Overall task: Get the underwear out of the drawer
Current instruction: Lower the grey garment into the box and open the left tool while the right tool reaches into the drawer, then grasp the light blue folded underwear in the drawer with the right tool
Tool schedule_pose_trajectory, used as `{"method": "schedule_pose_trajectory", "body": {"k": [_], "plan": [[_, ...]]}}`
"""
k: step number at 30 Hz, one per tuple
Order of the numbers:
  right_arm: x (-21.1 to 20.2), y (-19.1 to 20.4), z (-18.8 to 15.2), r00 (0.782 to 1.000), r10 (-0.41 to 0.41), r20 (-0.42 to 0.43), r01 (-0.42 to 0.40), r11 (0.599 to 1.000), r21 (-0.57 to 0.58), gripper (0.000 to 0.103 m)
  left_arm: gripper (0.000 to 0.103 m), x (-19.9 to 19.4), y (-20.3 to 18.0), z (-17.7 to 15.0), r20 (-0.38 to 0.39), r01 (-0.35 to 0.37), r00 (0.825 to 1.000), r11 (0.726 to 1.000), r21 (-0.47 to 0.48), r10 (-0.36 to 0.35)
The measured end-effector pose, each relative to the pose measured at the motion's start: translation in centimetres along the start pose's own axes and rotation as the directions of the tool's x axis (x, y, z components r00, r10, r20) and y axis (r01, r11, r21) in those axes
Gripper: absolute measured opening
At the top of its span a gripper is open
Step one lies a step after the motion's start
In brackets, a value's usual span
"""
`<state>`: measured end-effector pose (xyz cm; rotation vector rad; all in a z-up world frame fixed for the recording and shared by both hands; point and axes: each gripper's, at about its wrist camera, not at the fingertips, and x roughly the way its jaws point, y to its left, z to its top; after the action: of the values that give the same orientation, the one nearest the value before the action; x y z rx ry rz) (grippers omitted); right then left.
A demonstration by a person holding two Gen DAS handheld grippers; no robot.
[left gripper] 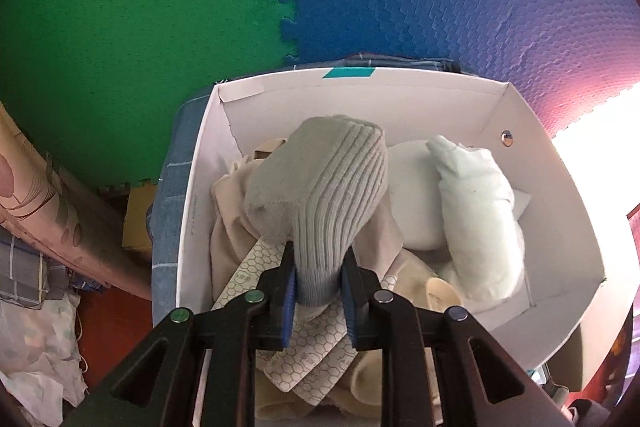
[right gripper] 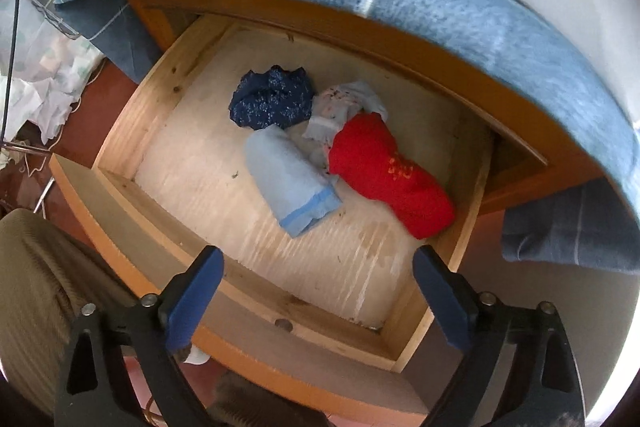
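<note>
Underwear is seen in both views. From the left wrist, a grey ribbed garment (left gripper: 320, 195) is clamped between the pads of the left tongs (left gripper: 319, 287) above a white cardboard box (left gripper: 560, 227) holding pale folded garments (left gripper: 476, 211). From the right wrist, the right tongs (right gripper: 320, 291) are spread wide with nothing between them, above an open wooden drawer (right gripper: 168, 95) where a red piece (right gripper: 384, 171), a light blue piece (right gripper: 288, 179) and a navy piece (right gripper: 272, 99) are lying.

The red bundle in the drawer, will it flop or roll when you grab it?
The red bundle looks like soft rolled cloth, so it probably sags and squashes rather than staying stiff. It seems light. Lying lumpy on the flat drawer floor, it is unlikely to roll.
</note>
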<state>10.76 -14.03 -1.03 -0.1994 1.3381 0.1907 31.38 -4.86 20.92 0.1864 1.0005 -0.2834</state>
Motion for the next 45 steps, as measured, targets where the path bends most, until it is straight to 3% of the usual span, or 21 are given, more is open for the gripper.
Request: {"method": "schedule_pose_trajectory", "body": {"k": [6, 8, 10, 16, 27, 40, 45], "plan": [[1.8, 1.0, 0.9, 0.999, 0.013, -0.034, -0.015, 0.998, -0.06, 0.086, 0.022, 0.7, -0.4, -0.2, 0.012, -0.011, 1.0, 1.0, 0.021, 0.011], [2.2, 1.4, 1.2, 0.999, 0.011, -0.043, -0.015, 0.997, -0.082, 0.08, 0.025, 0.7, -0.3, -0.1, 0.013, -0.012, 1.0, 1.0, 0.024, 0.012], [2.7, 1.9, 1.6, 0.999, 0.005, -0.048, -0.011, 0.994, -0.105, 0.079, 0.034, 0.8, -0.1, -0.1, 0.011, -0.02, 1.0, 1.0, 0.017, 0.019], [3.7, 2.9, 2.9, 0.998, -0.015, -0.056, 0.006, 0.987, -0.16, 0.079, 0.048, 0.5, 0.6, -0.3, 0.014, -0.023, 1.0, 1.0, -0.008, 0.023], [6.4, 4.7, 4.1, 0.992, -0.084, -0.096, 0.053, 0.955, -0.292, 0.079, 0.052, -2.0, 0.8, -1.0, 0.04, -0.031, 0.999, 1.0, 0.001, 0.031], [10.2, 6.3, 5.6, 0.983, -0.102, -0.152, 0.039, 0.929, -0.369, 0.079, 0.053, -5.9, 2.0, -2.7, 0.094, -0.017, 0.995, 1.0, -0.017, 0.018], [11.7, 6.1, 6.4, 0.979, -0.082, -0.185, 0.009, 0.932, -0.362, 0.073, 0.053, -6.5, 2.5, -3.5, 0.094, 0.0, 0.996, 1.0, -0.031, 0.003]]}}
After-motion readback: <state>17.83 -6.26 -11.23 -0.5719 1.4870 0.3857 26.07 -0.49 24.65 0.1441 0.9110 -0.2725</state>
